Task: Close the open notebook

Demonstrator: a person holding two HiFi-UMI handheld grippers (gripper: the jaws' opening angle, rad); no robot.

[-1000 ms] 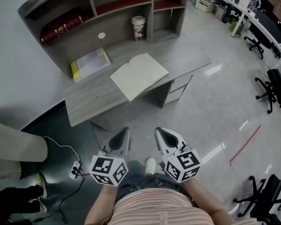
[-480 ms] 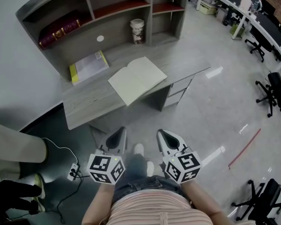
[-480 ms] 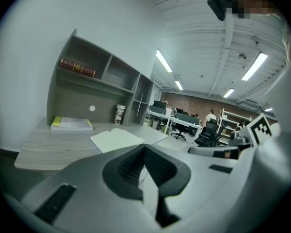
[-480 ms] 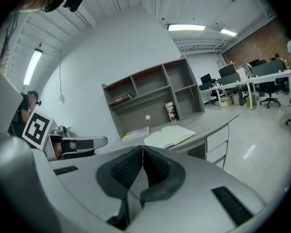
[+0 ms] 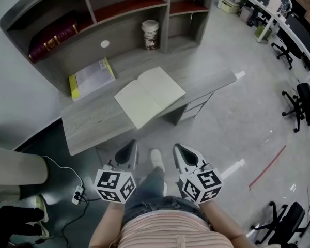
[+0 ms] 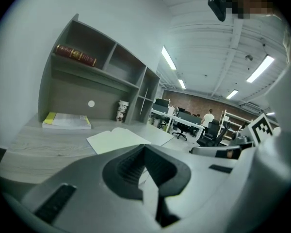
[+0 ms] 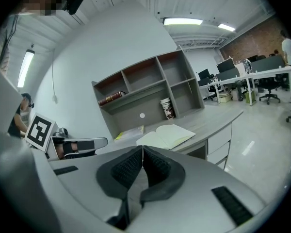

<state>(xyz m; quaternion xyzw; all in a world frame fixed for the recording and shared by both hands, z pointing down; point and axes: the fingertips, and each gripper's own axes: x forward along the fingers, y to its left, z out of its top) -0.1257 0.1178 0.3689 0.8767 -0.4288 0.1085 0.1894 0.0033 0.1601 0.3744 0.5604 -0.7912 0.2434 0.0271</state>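
An open notebook (image 5: 149,95) with blank cream pages lies flat on the grey desk (image 5: 93,123), near its front edge. It also shows in the left gripper view as the notebook (image 6: 117,140) and in the right gripper view as the notebook (image 7: 167,136). My left gripper (image 5: 128,152) and right gripper (image 5: 182,153) hang side by side below the desk's front edge, well short of the notebook. Both have their jaws pressed together with nothing held. The left gripper (image 6: 144,148) and right gripper (image 7: 142,149) point toward the desk.
A yellow-edged book (image 5: 91,77) lies at the desk's back left. A paper cup (image 5: 150,34) stands in the shelf unit (image 5: 124,6), with a dark red book (image 5: 50,36) on an upper shelf. Drawers (image 5: 194,107) sit under the desk's right end. Office chairs (image 5: 305,105) and cables (image 5: 67,180) stand on the floor.
The desk and notebook have drawn nearer and lower in the head view as I step forward. Both grippers keep their pose and stay shut.
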